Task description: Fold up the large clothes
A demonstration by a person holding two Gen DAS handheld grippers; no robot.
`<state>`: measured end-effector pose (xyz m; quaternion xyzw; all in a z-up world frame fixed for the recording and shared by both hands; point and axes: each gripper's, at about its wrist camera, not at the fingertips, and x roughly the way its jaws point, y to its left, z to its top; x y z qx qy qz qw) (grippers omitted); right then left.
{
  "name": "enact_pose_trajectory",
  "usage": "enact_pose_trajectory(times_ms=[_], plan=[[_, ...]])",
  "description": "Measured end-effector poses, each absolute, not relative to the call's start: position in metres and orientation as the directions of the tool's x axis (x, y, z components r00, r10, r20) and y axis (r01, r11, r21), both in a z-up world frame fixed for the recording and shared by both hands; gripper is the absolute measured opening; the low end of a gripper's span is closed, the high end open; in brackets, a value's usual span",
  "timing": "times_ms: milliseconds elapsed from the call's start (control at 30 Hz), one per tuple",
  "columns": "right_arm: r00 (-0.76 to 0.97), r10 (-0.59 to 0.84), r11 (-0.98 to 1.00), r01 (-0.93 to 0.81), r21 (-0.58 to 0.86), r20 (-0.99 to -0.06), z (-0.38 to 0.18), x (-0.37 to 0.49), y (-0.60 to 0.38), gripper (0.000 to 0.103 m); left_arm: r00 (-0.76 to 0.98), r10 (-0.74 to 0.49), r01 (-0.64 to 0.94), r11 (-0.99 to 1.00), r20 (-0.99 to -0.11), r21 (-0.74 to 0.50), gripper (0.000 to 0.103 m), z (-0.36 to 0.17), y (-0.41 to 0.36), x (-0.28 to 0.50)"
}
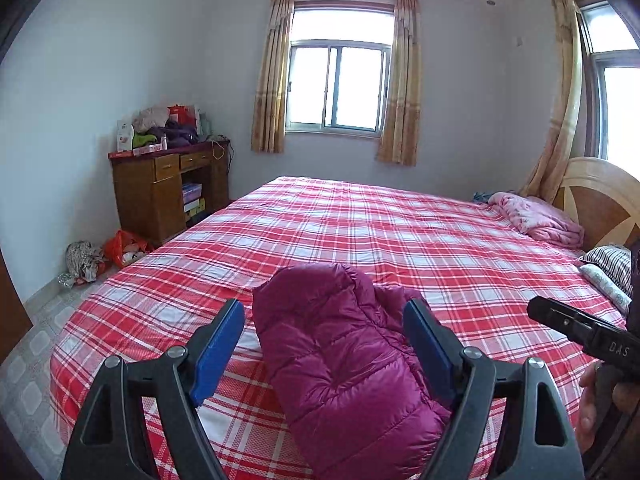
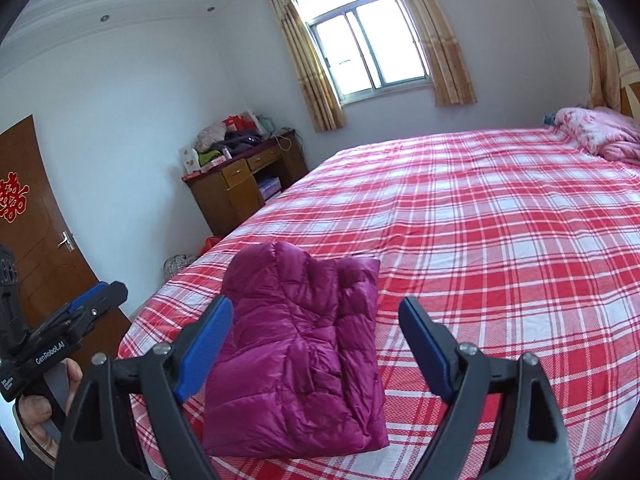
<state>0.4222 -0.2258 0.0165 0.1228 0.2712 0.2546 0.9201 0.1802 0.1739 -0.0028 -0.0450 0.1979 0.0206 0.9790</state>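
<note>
Both claws spread wide, left gripper (image 1: 324, 334) and right gripper (image 2: 316, 332), gripping nothing; at 12 o'clock the folded magenta down jacket (image 2: 300, 352) on the bed (image 2: 500, 240) may puff apart, being slippery and springy.

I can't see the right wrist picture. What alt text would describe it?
A magenta puffer jacket, folded into a compact bundle, lies on a red-and-white plaid bed, framed by the open right tongs with blue pads, which do not touch it. The left tongs show at the left edge, and a wooden desk stands below a curtained window.
</note>
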Motion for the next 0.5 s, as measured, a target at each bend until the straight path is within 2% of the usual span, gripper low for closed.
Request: enact_pose_trajectory(times_ms=[500], plan=[[0.725, 0.540, 0.838, -0.418, 0.351, -0.427, 0.0235, 0.4128, -0.2209, 0.092, 0.931, 0.022, -0.061, 0.994, -0.364, -0.096, 0.083, 0.0018, 0.1781, 0.1722]])
